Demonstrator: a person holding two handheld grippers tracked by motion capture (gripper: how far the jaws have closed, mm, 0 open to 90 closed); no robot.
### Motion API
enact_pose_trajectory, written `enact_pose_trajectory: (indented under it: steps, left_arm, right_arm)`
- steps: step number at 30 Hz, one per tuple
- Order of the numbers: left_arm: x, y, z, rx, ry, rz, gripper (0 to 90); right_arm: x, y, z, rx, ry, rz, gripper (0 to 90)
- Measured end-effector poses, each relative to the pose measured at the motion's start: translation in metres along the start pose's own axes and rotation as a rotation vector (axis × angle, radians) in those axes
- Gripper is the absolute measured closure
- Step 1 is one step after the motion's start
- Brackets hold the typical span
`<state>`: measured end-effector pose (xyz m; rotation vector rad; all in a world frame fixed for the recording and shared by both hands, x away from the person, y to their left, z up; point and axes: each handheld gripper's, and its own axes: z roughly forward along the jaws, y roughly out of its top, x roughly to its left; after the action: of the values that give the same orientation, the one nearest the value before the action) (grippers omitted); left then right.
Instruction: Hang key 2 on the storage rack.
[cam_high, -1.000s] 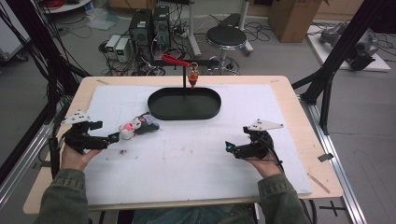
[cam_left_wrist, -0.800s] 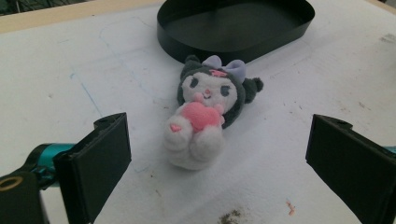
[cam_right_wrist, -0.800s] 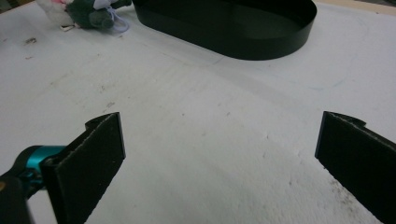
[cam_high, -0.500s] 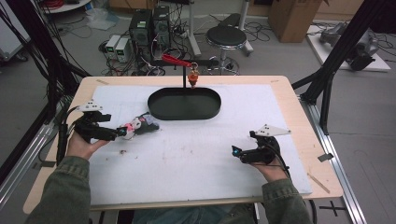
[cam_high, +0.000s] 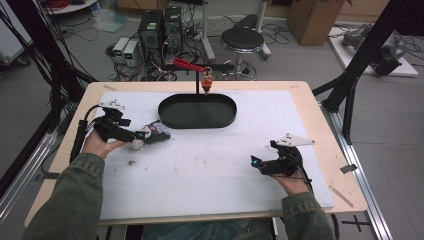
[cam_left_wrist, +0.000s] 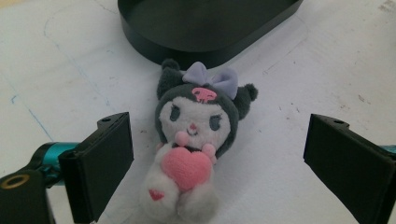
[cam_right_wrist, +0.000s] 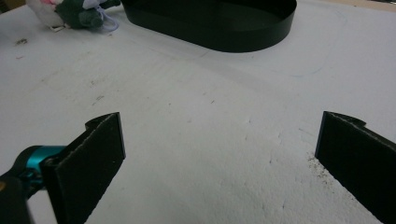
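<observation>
You have before you a wooden table (cam_high: 320, 115) covered by a white sheet (cam_high: 215, 160), where a black oval tray (cam_high: 197, 111) lies in the upper centre and a small plush doll (cam_high: 150, 135) just beside its lower left.

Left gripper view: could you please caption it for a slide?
Open left claw straddles a small grey-and-white plush doll lying before a black oval tray.

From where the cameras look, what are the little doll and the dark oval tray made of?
The doll looks like soft plush fabric: fuzzy pile, a felt-like pink heart, a lilac cloth bow. The tray looks like rigid black plastic or painted metal, I cannot tell which: smooth, thin upright wall, dull sheen.
</observation>
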<state>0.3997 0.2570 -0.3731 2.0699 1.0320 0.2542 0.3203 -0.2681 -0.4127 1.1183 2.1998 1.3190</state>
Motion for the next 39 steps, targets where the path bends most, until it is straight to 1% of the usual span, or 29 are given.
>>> enact_pose_trajectory:
  steps: [3,5,7,8,9,12,13,15,17,18,20,23,24,25,27,28,31,32,33,34,37,38,39]
  left_arm:
    - [0.001,0.006,0.004,0.021,-0.006,0.015,9.0]
    - [0.002,0.01,0.008,0.055,-0.001,0.027,9.1]
    - [0.002,0.013,0.012,0.083,0.009,0.05,9.3]
    - [0.003,0.015,0.014,0.095,0.006,0.056,9.6]
    - [0.004,0.016,0.017,0.107,-0.002,0.055,9.6]
    - [0.005,0.019,0.025,0.143,-0.005,0.065,10.1]
    - [0.006,0.019,0.028,0.16,-0.01,0.069,10.3]
    - [0.007,0.018,0.032,0.19,0.0,0.077,11.4]
    - [0.008,0.015,0.037,0.221,-0.003,0.071,11.9]
    - [0.007,0.013,0.04,0.244,-0.002,0.083,11.9]
    - [0.004,0.012,0.045,0.269,-0.001,0.099,13.2]
    - [0.002,0.011,0.05,0.284,0.007,0.11,15.2]
    - [0.003,0.011,0.053,0.292,0.011,0.113,18.0]
    - [0.004,0.01,0.055,0.304,0.011,0.11,20.4]
    - [0.007,0.008,0.06,0.326,0.022,0.102,22.0]
    - [0.008,0.007,0.061,0.33,0.02,0.095,23.2]
    - [0.008,0.006,0.063,0.348,0.035,0.1,27.2]
    - [0.007,0.006,0.064,0.355,0.034,0.105,28.6]
    - [0.006,0.005,0.064,0.354,0.035,0.109,32.3]
    - [0.004,0.005,0.064,0.359,0.045,0.121,33.3]
    - [-0.001,0.005,0.064,0.352,0.07,0.158,38.7]
    - [-0.001,0.005,0.063,0.342,0.072,0.162,39.8]
    - [-0.001,0.005,0.062,0.331,0.063,0.16,40.5]
  right_arm:
    - [-0.001,0.0,0.0,-0.002,-0.001,-0.002,0.7]
    - [0.0,0.0,0.0,0.0,-0.001,0.001,0.7]
    - [0.0,-0.001,0.001,-0.001,-0.002,-0.002,0.8]
    - [0.0,-0.001,0.001,0.001,-0.001,0.0,0.7]
    - [-0.001,-0.001,0.001,0.0,-0.001,-0.003,0.8]
    - [-0.001,-0.001,0.001,0.001,0.002,-0.003,0.8]
    - [-0.001,-0.001,0.001,0.003,0.003,-0.002,0.7]
    - [-0.001,-0.001,0.001,0.007,0.001,-0.001,0.8]
    - [-0.001,-0.001,0.001,0.012,-0.001,-0.008,0.7]
    - [-0.001,-0.001,0.001,0.015,-0.001,-0.008,0.7]
    - [-0.001,-0.002,0.001,0.018,-0.002,-0.004,0.8]
    - [-0.001,-0.002,0.001,0.015,-0.001,-0.004,0.7]
    - [-0.001,-0.002,0.001,0.015,-0.003,-0.005,0.7]
    - [-0.001,-0.002,0.001,0.012,-0.004,-0.014,0.8]
    - [0.0,-0.002,0.001,0.016,-0.003,-0.01,0.8]
    - [0.0,-0.002,0.001,0.019,-0.007,-0.009,0.8]
    - [-0.001,-0.002,0.002,0.022,-0.007,-0.012,0.8]
    - [-0.001,-0.002,0.002,0.024,-0.01,-0.009,0.8]
    - [-0.001,-0.002,0.002,0.023,-0.01,-0.009,0.8]
    - [-0.001,-0.002,0.002,0.023,-0.011,-0.009,0.8]
    - [-0.001,-0.003,0.002,0.025,-0.009,-0.006,0.8]
    - [0.0,-0.002,0.002,0.026,-0.009,-0.007,0.8]
    - [-0.001,-0.003,0.002,0.026,-0.01,-0.009,0.8]
